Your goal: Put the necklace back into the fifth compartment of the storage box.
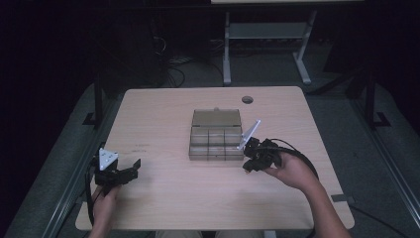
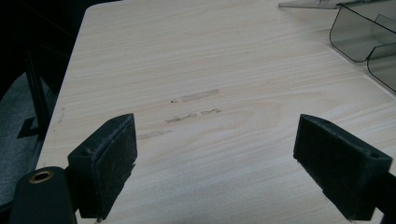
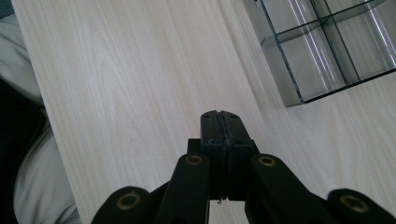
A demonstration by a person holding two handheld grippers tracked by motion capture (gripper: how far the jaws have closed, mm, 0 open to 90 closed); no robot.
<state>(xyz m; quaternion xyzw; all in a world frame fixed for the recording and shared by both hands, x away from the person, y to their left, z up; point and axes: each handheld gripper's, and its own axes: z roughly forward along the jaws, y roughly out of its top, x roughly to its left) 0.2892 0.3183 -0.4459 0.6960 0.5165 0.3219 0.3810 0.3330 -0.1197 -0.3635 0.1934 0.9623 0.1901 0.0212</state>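
A clear smoky plastic organiser box (image 1: 216, 141) with its lid folded back lies open at the middle of the wooden table (image 1: 168, 198); its compartments look empty (image 3: 327, 51). My right gripper (image 1: 247, 166) hovers just right of the box's near corner, jaws pressed together with nothing between them (image 3: 220, 114). My left gripper (image 1: 134, 166) rests near the table's left edge, its two black padded jaws wide apart over bare wood (image 2: 215, 158). A corner of the box (image 2: 369, 42) shows at the upper right of the left gripper view.
Faint scuff marks (image 2: 191, 109) streak the wood ahead of the left gripper. A round cable hole (image 1: 247, 99) sits near the table's far edge. A grey desk frame (image 1: 267, 44) stands on the floor beyond. The person's light clothing (image 3: 28, 154) lies past the near edge.
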